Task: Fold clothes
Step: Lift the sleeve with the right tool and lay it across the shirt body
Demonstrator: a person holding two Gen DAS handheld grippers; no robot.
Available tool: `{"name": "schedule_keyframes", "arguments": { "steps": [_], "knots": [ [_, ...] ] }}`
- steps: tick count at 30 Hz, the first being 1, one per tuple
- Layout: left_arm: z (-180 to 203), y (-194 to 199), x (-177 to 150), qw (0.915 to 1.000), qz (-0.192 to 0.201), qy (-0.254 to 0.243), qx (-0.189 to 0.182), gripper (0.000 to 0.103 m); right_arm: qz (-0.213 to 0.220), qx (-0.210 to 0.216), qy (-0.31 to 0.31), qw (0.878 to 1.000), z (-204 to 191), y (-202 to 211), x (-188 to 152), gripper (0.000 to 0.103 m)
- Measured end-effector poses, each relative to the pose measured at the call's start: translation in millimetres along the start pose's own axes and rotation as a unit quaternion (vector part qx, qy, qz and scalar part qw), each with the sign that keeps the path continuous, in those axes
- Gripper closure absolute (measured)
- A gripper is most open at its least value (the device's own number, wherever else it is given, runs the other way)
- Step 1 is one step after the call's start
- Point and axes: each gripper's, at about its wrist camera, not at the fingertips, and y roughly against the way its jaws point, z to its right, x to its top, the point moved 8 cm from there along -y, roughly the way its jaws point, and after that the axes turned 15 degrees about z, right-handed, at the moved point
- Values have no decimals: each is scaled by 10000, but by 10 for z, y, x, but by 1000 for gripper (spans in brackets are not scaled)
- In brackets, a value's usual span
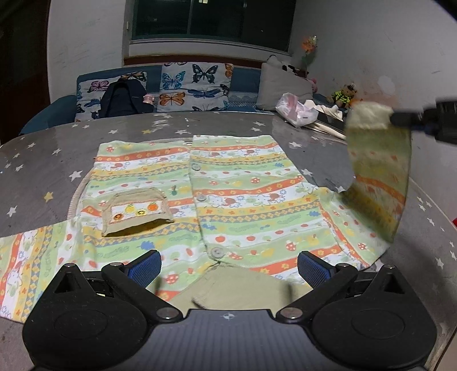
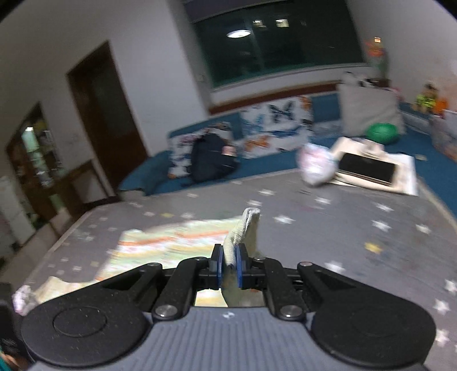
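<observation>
Right gripper (image 2: pixel 229 266) pinches the ribbed cream cuff (image 1: pixel 368 114) of the sleeve (image 1: pixel 377 182), lifted off the table (image 1: pixel 42 159) to the right of the flat shirt (image 1: pixel 228 199). Its fold lies leftward, across the button line. Left gripper (image 1: pixel 228 265) hovers wide open over the collar (image 1: pixel 237 288). Soft printed cotton, limp.

A grey bench (image 1: pixel 42 159) printed with stars fills the foreground, and at twelve o'clock beyond it a blue sofa (image 1: pixel 245 77) with butterfly cushions (image 1: pixel 194 85) stands against a white wall (image 1: pixel 85 34) under a dark window (image 1: pixel 211 20). At ten o'clock in the right wrist view is a dark wooden door (image 2: pixel 105 114). A ceiling lamp reflects in the glass.
</observation>
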Motion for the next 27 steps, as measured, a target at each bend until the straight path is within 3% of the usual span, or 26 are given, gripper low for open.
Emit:
{"name": "schedule_keyframes", "arguments": {
  "steps": [6, 14, 22, 27],
  "knots": [
    [-157, 85, -30, 9998, 58, 159, 80, 0, -37, 684, 176, 9975, -726, -307, 55, 95],
    [-327, 150, -73, 9992, 59, 303, 234, 0, -384, 1273, 429, 9902, -1463, -734, -217, 95],
    [-484, 207, -117, 9983, 52, 445, 379, 0, -846, 1600, 500, 9822, -1837, -963, -620, 95],
    [-517, 215, -131, 9981, 21, 461, 415, 0, -954, 1748, 422, 9791, -1916, -953, -736, 88]
  ]
}}
